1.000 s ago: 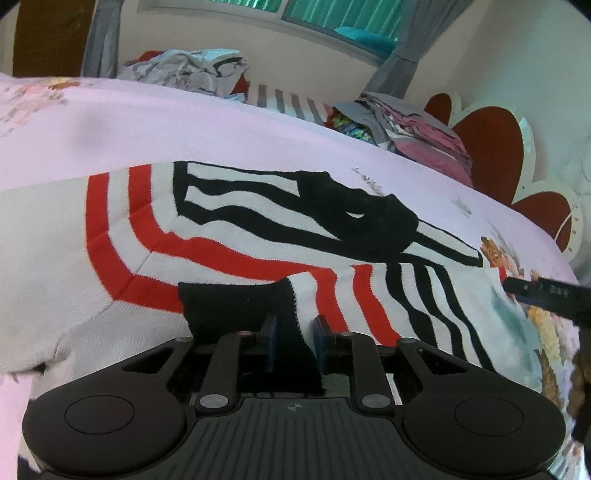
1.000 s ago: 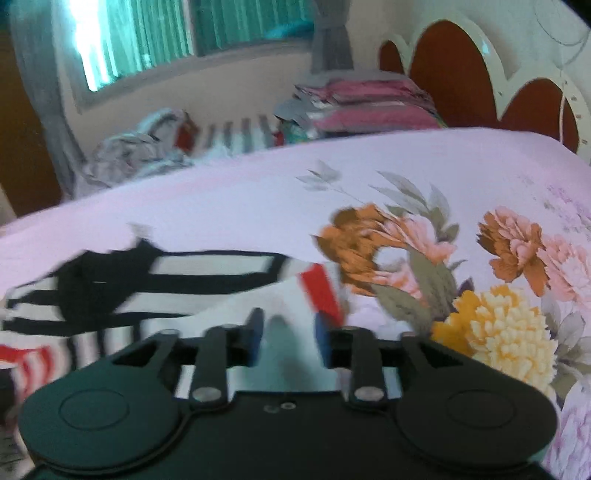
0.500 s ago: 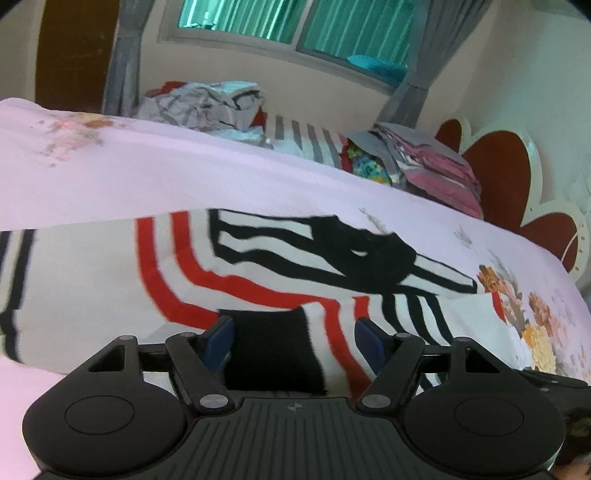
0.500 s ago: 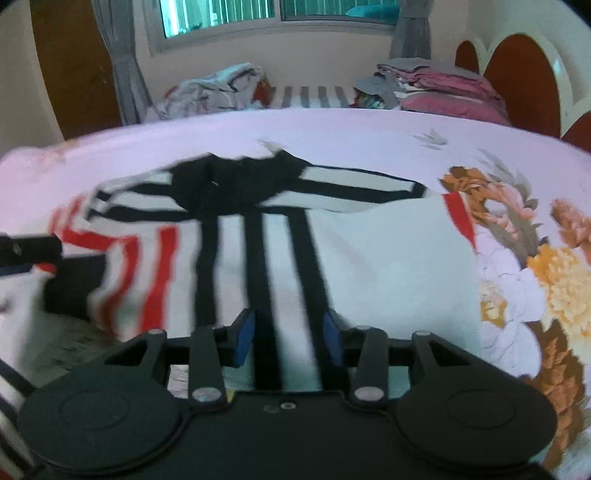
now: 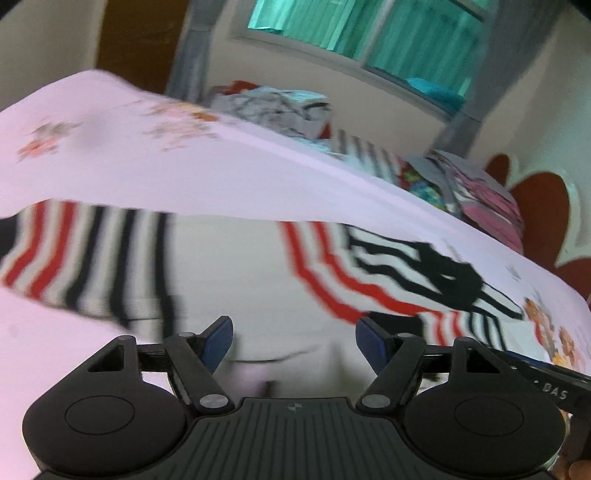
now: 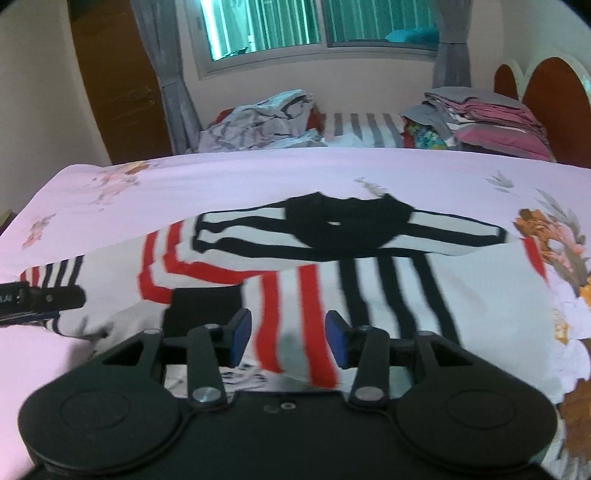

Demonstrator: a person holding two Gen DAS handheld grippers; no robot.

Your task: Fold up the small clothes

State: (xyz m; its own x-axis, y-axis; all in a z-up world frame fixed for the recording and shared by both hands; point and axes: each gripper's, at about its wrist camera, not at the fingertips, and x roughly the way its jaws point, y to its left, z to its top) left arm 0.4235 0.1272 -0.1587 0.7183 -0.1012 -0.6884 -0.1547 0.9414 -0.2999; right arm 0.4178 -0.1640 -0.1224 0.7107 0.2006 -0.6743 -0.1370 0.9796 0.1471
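A white sweater [image 6: 461, 295] with red and black stripes and a black collar [image 6: 343, 225] lies flat on the pink floral bedsheet [image 6: 221, 177]. One sleeve with a black cuff [image 6: 203, 306] is folded over its body. In the left wrist view the sweater [image 5: 236, 266] is blurred, and its other sleeve [image 5: 74, 258] lies stretched out to the left. My left gripper [image 5: 293, 341] is open and empty over the sweater's white body. My right gripper [image 6: 289, 339] is open and empty over the red stripes. The left gripper's tip [image 6: 40, 297] shows at the left edge of the right wrist view.
Beyond the bed's far edge lie a crumpled pile of clothes [image 6: 258, 122] and a stack of folded clothes [image 6: 491, 122]. A red scalloped headboard [image 6: 554, 99] stands at the right. A window [image 6: 314, 26] with grey curtains is behind.
My left gripper let go of the black cuff, opened wide and swung left over the sweater. My right gripper opened wider and shifted left over the red stripes.
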